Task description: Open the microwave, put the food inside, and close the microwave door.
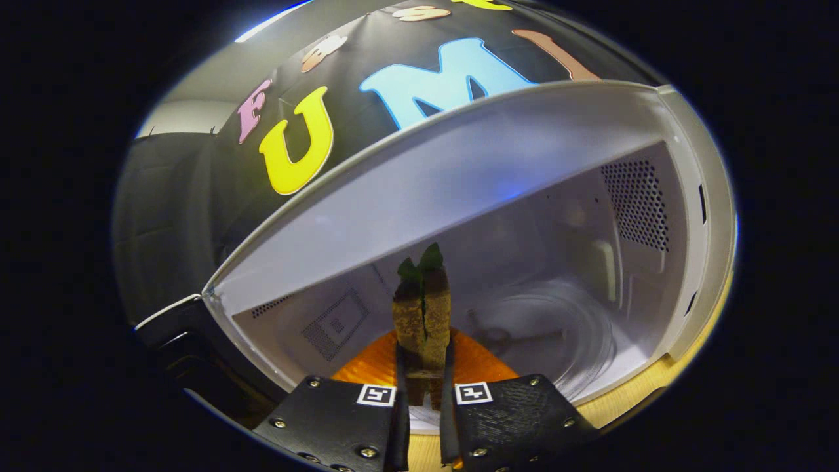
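**Sandwich at the mouth of the open microwave**

Two fingers of the gripper (425, 380) are rising from the bottom centre of the frame, pressed close together and pinching a brown, rough-textured sandwich with green leaves poking out of it (423, 314). Both fingers are squeezing its lower part from either side, so the food is standing upright between them, leaf tips pointing up toward the middle of the frame. Holding it low and on edge is probably keeping the slices together while leaving the top free to pass under the cavity roof.

Behind the sandwich's base, an orange ribbed plate (367, 364) is showing at lower centre; whether the food is touching it I cannot tell. Beyond both, the white microwave with its open cavity (459, 183) is filling the centre and right of the frame, tilted, with a perforated vent at upper right. A clear glass turntable (577, 341) is lying on the cavity floor at lower right, just beyond the fingers. At lower left, the dark microwave door (177, 341) is standing swung aside, so the opening step looks done and the placing step looks under way. A light wooden tabletop (623, 403) is showing below the cavity at lower right.
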The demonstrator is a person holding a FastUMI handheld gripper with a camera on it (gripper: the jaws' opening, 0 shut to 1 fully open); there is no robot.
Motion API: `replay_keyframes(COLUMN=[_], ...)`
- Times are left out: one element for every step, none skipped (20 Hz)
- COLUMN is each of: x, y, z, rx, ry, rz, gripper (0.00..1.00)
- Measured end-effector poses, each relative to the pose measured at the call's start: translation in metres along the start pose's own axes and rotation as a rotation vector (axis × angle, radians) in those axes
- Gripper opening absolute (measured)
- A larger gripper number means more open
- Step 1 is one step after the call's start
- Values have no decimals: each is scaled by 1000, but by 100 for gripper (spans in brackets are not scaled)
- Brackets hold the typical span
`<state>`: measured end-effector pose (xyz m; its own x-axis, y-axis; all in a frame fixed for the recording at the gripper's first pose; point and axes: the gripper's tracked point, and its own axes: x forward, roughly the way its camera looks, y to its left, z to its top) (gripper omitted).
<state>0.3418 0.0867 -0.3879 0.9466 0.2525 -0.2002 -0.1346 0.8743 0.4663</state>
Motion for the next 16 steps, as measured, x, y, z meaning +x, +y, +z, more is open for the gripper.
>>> replay_keyframes(x=[3,3,3,4,5,3,2,0,-2,-3,-4,-6,-10,-14,-18,-22], y=[-5,-7,-10,-21,-35,-46,-51,-58,-62,-62,-62,-63,-61,-57,-56,-58], z=[1,1,2,3,2,2,4,6,5,3,1,-1,1,2,2,2], rx=[-8,-23,-46,-97,-151,-181,-189,-189,-174,-156,-156,-154,-151,-164,-197,-241], ry=[-11,-25,-42,-56,-55,-53,-61,-55,-41,-35,-24,-11,-12,-13,-7,-7], rz=[-12,-17,-27,-80,-143,-177,-185,-208,-219,-216,-218,-220,-212,-207,-221,-243], gripper=[19,21,27,38,46,62,66,75,77,79,80,80,81,81,82,92])
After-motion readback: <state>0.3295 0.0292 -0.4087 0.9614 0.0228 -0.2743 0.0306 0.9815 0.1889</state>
